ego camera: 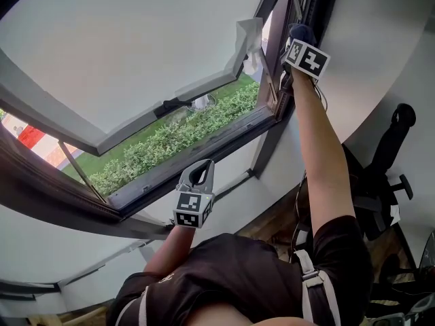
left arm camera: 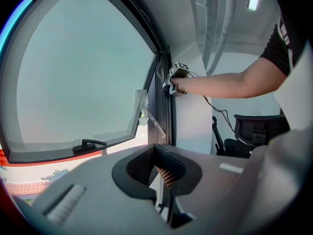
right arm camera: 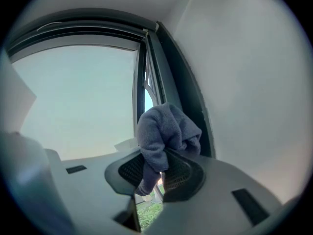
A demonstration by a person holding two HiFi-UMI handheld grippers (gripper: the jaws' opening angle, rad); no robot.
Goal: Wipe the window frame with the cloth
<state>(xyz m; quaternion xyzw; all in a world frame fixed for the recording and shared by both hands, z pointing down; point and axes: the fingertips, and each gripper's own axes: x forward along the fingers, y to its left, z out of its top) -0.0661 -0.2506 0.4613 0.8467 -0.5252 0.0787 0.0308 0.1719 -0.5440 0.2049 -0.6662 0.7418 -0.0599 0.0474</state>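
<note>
One grey-blue cloth (right arm camera: 165,129) is pinched between the jaws of my right gripper (right arm camera: 159,173). They are clamped on a fold of it, so the loose bulk bunches out ahead of the tips as a soft pad. I judge that is the reason for holding it this way: the wad, not the hard jaws, meets the window frame (right arm camera: 168,77). The cloth sits high on the dark upright side of the frame, below its upper corner and beside the opened sash (ego camera: 136,46). Whether it presses the frame or is just off it, I cannot tell. To reach there, my right arm (ego camera: 323,155) is stretched nearly straight, with the gripper pointing along the upright. My left gripper (ego camera: 197,176) has its jaws together on nothing. It hangs low near the bottom rail (ego camera: 204,151) with the arm bent, well apart from the cloth and, I suppose, simply kept out of the wiping path.
</note>
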